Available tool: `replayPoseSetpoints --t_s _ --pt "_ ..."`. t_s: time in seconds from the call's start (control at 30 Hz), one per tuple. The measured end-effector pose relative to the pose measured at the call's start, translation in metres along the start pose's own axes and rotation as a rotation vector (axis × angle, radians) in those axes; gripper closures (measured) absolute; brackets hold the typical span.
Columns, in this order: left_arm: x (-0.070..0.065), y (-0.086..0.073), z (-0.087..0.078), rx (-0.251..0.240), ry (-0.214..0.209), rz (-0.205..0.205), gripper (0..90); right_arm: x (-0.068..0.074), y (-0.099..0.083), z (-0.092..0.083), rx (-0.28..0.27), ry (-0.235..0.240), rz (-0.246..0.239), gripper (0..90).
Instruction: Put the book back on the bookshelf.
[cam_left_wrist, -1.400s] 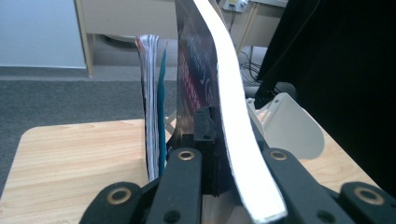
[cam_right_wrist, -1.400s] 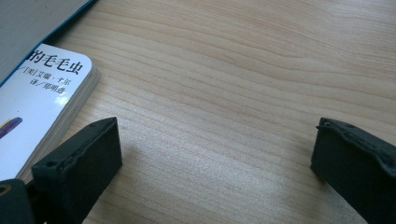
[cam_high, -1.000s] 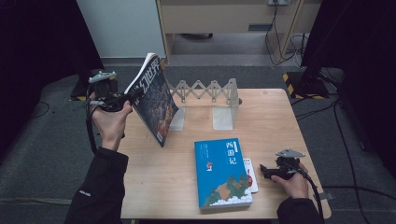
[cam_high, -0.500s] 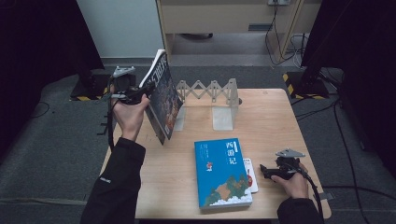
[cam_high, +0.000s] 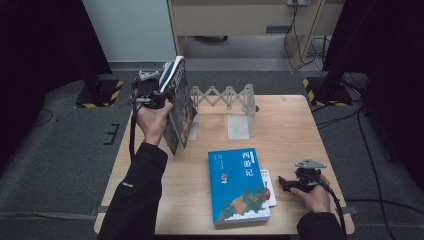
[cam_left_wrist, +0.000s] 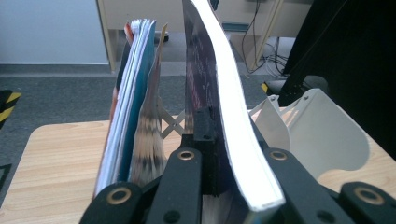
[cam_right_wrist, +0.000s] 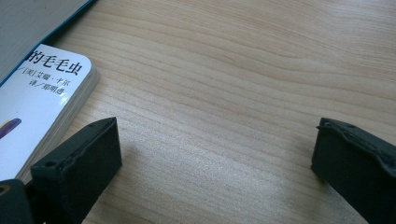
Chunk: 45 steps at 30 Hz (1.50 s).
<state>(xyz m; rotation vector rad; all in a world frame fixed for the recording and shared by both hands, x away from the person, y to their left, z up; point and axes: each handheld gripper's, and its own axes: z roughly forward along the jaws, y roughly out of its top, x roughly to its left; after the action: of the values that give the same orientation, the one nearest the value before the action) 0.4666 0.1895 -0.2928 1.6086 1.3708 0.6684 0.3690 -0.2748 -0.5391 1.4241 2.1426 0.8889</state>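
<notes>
Left gripper (cam_high: 159, 96): held above the far-left corner of the table (cam_high: 310, 130); its jaws are pinched on the dark book (cam_high: 179, 107).
Dark book: carried upright and slightly tilted, off the tabletop, spine and cover to the left, white page block (cam_left_wrist: 236, 135) to the right as seen in the left gripper view. It is clamped near its lower edge, one jaw on the cover side, the other on the page side.
Thin booklets (cam_left_wrist: 133, 107): seen in the left gripper view standing on edge just left of the dark book, their pages fanned a little.
Expanding bookend rack (cam_high: 225, 100): placed at the far middle of the table, just right of the dark book; one white end plate (cam_left_wrist: 322, 135) is seen right of the jaws.
Blue book (cam_high: 237, 185): laid flat, cover up, at the near middle of the table.
Small white book (cam_right_wrist: 39, 100): laid flat, partly tucked under the right edge of the blue book, just left of the right gripper's jaws.
Right gripper (cam_high: 285, 184): rested low at the near right of the table, jaws spread wide over bare wood, nothing between them.
</notes>
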Motion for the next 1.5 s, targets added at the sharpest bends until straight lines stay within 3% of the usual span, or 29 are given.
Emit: replayPoseSetpoints --t_s 0.53,0.77,0.97,1.2,1.5 --pt "-0.01 -0.01 0.027 -0.01 0.093 0.069 82.1 0.0 0.0 0.0 -0.003 -0.002 0.0 1.5" --pt "-0.011 -0.015 0.037 -0.008 0.124 0.074 82.1 0.0 0.0 0.0 -0.003 -0.002 0.0 1.5" --pt "-0.008 -0.018 0.041 -0.002 0.143 0.077 82.0 0.0 0.0 0.0 -0.002 -0.002 0.001 1.5" --pt "-0.008 -0.024 0.044 -0.003 0.19 0.113 82.0 0.0 0.0 0.001 -0.002 -0.003 0.005 1.4" --pt "-0.009 -0.032 0.047 -0.043 0.19 0.115 82.0 0.0 0.0 0.001 -0.001 -0.002 0.003 1.4"
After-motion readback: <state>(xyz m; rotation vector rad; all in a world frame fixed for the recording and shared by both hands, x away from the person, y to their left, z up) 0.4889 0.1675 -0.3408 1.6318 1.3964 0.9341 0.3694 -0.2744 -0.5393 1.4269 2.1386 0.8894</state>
